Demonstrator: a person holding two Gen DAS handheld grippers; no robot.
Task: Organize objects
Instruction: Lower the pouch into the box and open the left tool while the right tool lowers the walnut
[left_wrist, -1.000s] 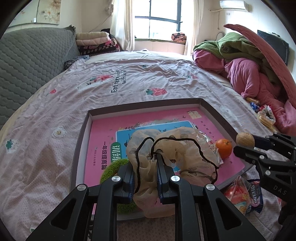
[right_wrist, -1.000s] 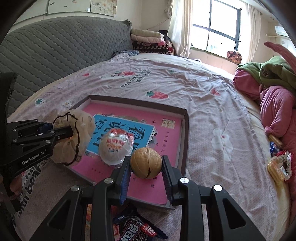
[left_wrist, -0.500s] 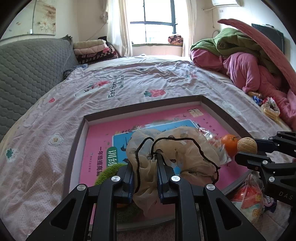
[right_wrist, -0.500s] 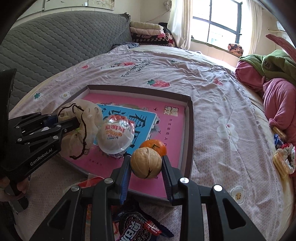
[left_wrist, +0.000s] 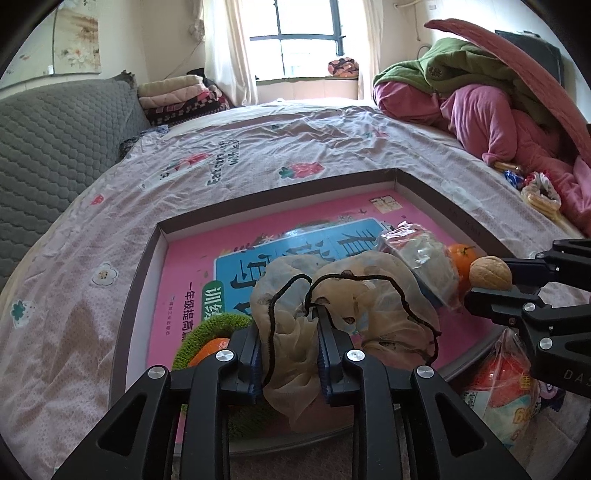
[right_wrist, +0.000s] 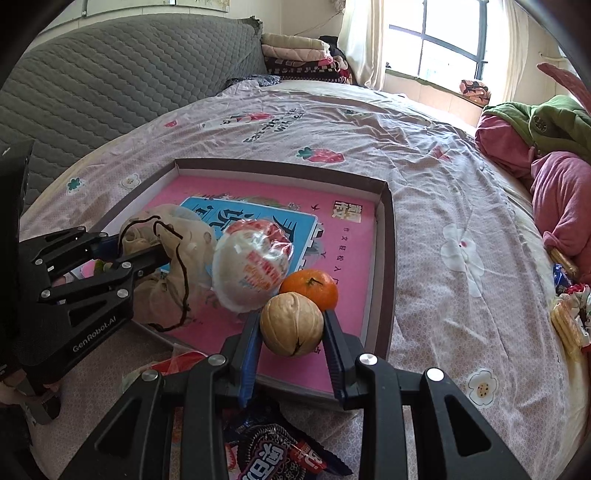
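Observation:
A shallow brown tray (right_wrist: 386, 258) lined with a pink book lies on the bed. My left gripper (left_wrist: 286, 319) is over its near left part. Its jaws are opening, with a beige cloth (left_wrist: 351, 291) trimmed in black cord bunched between the pads, which still touch it. My right gripper (right_wrist: 291, 325) is shut on a walnut (right_wrist: 291, 323) just above the tray's near right part. Behind the walnut sit an orange (right_wrist: 310, 282) and a plastic-wrapped white bowl (right_wrist: 253, 264). A green fuzzy ring (left_wrist: 218, 325) lies under the left gripper.
Snack packets (right_wrist: 273, 454) lie on the bed in front of the tray, one with red print (left_wrist: 506, 387). More snacks (right_wrist: 569, 317) sit at the right. Pink and green bedding (left_wrist: 480, 110) is heaped at the far right. A grey quilted headboard (right_wrist: 92, 85) rises on the left.
The left jaws have spread a little around the cloth, and that gripper has sunk slightly toward the tray. The right gripper still holds the walnut; the orange now shows behind it.

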